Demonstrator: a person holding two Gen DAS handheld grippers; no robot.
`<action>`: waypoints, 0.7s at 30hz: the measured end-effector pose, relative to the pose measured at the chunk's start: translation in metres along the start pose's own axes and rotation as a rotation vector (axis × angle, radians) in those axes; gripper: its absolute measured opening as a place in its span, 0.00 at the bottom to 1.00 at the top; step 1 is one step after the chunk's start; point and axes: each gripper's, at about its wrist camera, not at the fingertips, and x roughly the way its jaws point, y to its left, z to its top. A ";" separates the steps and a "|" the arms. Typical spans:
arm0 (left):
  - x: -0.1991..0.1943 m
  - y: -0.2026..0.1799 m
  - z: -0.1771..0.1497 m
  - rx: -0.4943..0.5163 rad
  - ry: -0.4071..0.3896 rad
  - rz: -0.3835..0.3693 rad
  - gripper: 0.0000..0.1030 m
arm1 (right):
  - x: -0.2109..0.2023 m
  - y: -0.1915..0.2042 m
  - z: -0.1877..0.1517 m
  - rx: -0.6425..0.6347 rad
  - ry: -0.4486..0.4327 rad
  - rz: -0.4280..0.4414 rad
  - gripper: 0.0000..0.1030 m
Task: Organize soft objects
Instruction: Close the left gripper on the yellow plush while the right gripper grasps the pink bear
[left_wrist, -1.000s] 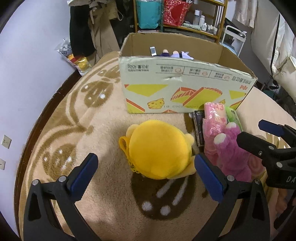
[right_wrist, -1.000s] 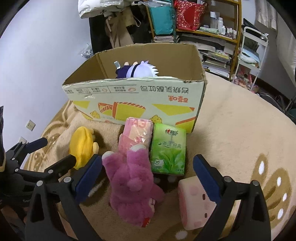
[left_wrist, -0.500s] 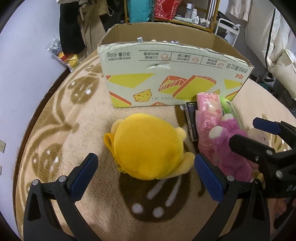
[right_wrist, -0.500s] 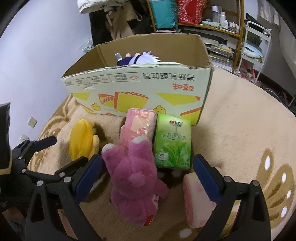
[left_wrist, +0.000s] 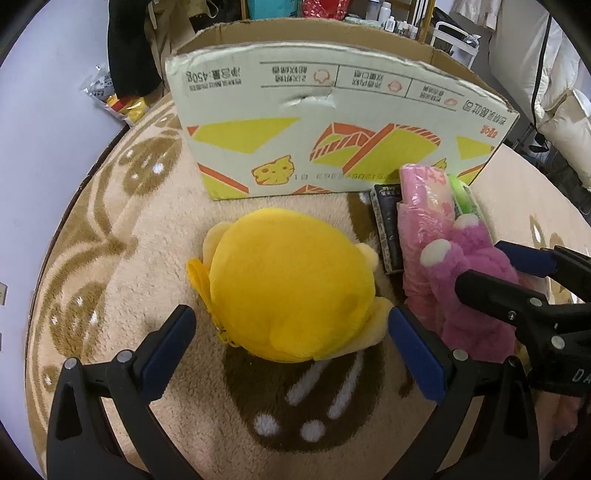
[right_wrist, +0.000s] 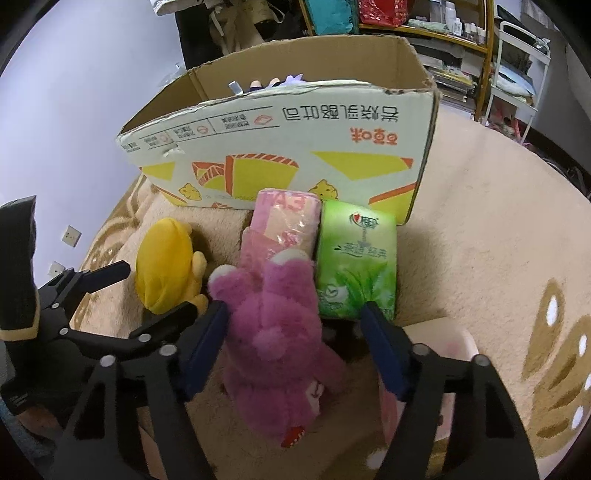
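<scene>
A round yellow plush (left_wrist: 291, 284) lies on the beige rug before a printed cardboard box (left_wrist: 332, 110). My left gripper (left_wrist: 290, 321) is open, its blue pads on either side of the plush's near end without pressing it. To its right lies a pink plush bear (right_wrist: 273, 332). My right gripper (right_wrist: 294, 310) straddles the bear and its jaws are closing. The left pad brushes the fur, while the right pad stands apart from it. The left wrist view shows the right gripper (left_wrist: 478, 264) over the bear (left_wrist: 469, 266). A doll (right_wrist: 280, 81) peeks out of the box (right_wrist: 295, 147).
A pink tissue pack (right_wrist: 288, 218) and a green tissue pack (right_wrist: 354, 258) lean on the box front. A dark pack (left_wrist: 388, 221) lies beside them. A pink-white soft block (right_wrist: 443, 347) sits under my right finger. Shelves and clothes stand behind the box.
My left gripper has sunk closer to the yellow plush, which now reaches between its pads. The right gripper's jaws have narrowed around the pink bear.
</scene>
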 end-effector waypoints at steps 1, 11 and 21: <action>0.002 0.000 0.001 -0.002 0.005 0.001 1.00 | 0.000 0.002 0.000 -0.007 -0.005 0.001 0.70; 0.023 -0.004 0.001 0.008 0.047 0.017 1.00 | 0.001 0.007 0.002 -0.025 -0.020 0.010 0.60; 0.033 -0.010 0.002 0.009 0.046 0.021 0.98 | 0.009 0.002 0.003 0.021 -0.004 0.024 0.60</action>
